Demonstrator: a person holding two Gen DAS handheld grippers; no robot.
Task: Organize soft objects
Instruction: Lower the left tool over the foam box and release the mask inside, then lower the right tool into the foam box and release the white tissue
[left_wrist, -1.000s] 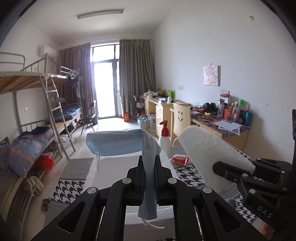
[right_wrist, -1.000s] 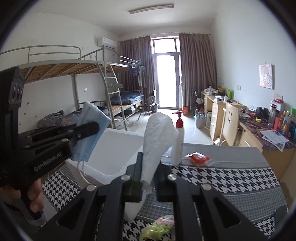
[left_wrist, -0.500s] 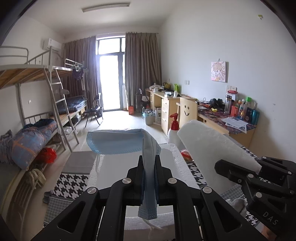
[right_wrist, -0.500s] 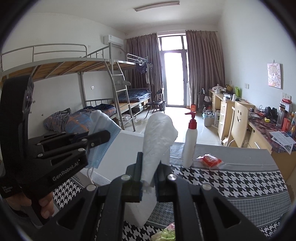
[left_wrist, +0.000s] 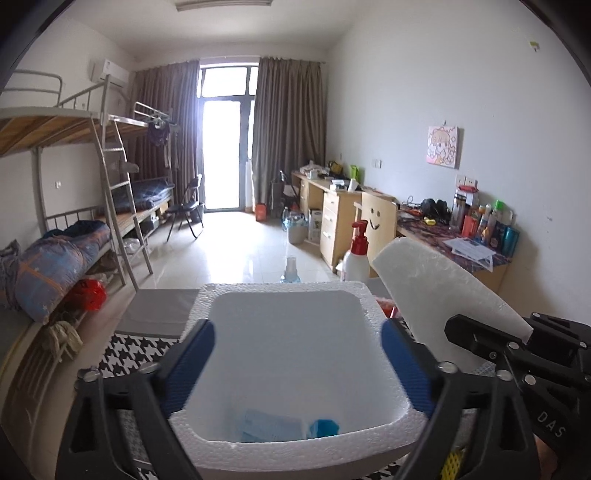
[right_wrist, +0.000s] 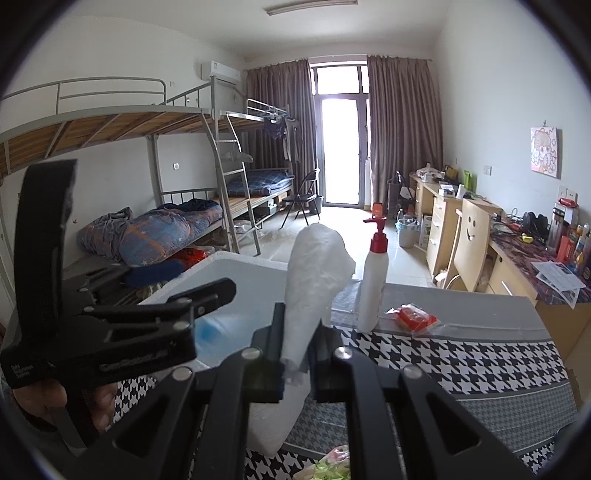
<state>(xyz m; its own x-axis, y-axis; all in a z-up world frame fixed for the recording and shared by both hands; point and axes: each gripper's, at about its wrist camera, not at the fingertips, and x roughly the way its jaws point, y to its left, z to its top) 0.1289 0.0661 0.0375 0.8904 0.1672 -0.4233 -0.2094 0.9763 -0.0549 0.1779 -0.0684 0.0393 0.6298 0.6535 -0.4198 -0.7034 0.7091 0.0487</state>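
Mask (left_wrist: 269, 428), pale blue, is lying at the bottom of the white foam box (left_wrist: 280, 291), right below our left claw (left_wrist: 297, 354), whose blue-padded jaws are opening wide with nothing between them; we are judging that it is spreading there so the mask ends up inside the box. Just to that claw's right, our right claw (right_wrist: 299, 360) is pinching a crumpled white plastic bag (right_wrist: 314, 266) tight at its lower part, the upper part standing above the jaws, probably so it is ready to go into the same box. Beyond the right claw, a white pump bottle (right_wrist: 373, 291) with a red top and a red packet (right_wrist: 413, 317) are sitting on the houndstooth tablecloth (right_wrist: 461, 354). Below that claw, something green (right_wrist: 332, 465) is showing, too cropped for us to name
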